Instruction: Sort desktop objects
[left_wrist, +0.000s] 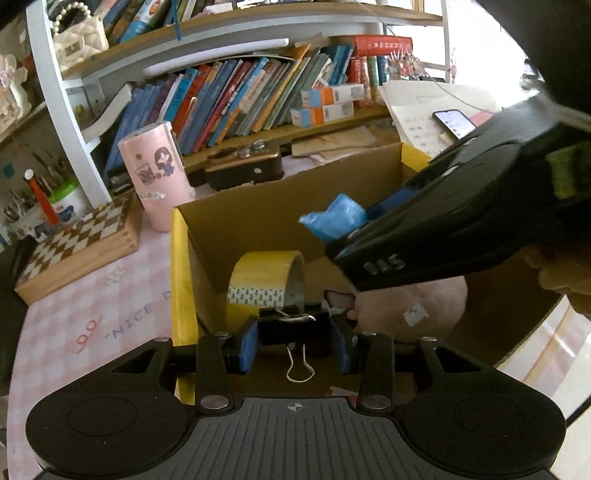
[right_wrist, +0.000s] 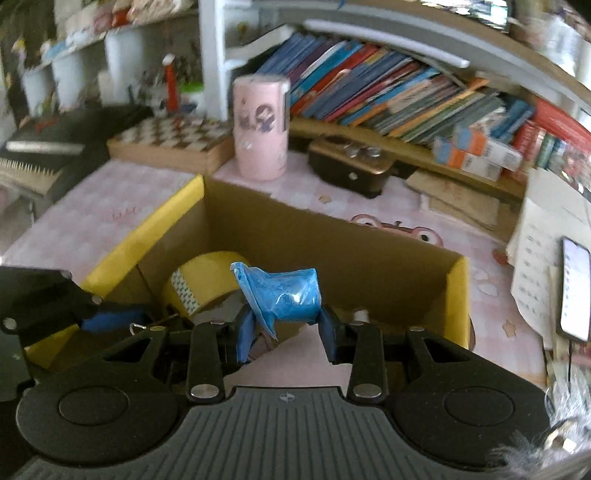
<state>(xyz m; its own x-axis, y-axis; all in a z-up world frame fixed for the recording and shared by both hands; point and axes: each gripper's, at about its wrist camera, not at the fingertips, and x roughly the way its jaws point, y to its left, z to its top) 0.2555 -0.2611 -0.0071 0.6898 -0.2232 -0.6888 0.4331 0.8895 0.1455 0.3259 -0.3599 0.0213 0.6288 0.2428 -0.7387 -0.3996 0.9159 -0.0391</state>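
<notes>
Right now both grippers hang over the box (right_wrist: 458, 291), an open cardboard carton with yellow-taped edges on the pink checked tablecloth (left_wrist: 85, 314).

Left gripper (left_wrist: 295, 341): its blue pads are clamped on a black binder clip (left_wrist: 291, 326) — the clip's wire loop dangles toward the camera between the fingers. It sits above the box's near end, just in front of the tape roll (left_wrist: 266, 288), which stands on edge inside the box against the left wall.

Right gripper (right_wrist: 286, 332): its fingers are closed on a crumpled blue packet (right_wrist: 282, 293), held above the box's open top, right of the tape roll. In the left wrist view the same packet (left_wrist: 334, 218) shows at the tip of the right gripper, which reaches in from the right over the box's far half.

Beyond the box, a pink cup (right_wrist: 260, 129) with a cartoon girl stands upright; a chessboard (right_wrist: 166, 142) lies to its left. A dark brown case (right_wrist: 349, 171) sits behind the box by the bookshelf (right_wrist: 388, 96). Right of the box a phone (right_wrist: 574, 290) rests lit on papers.
</notes>
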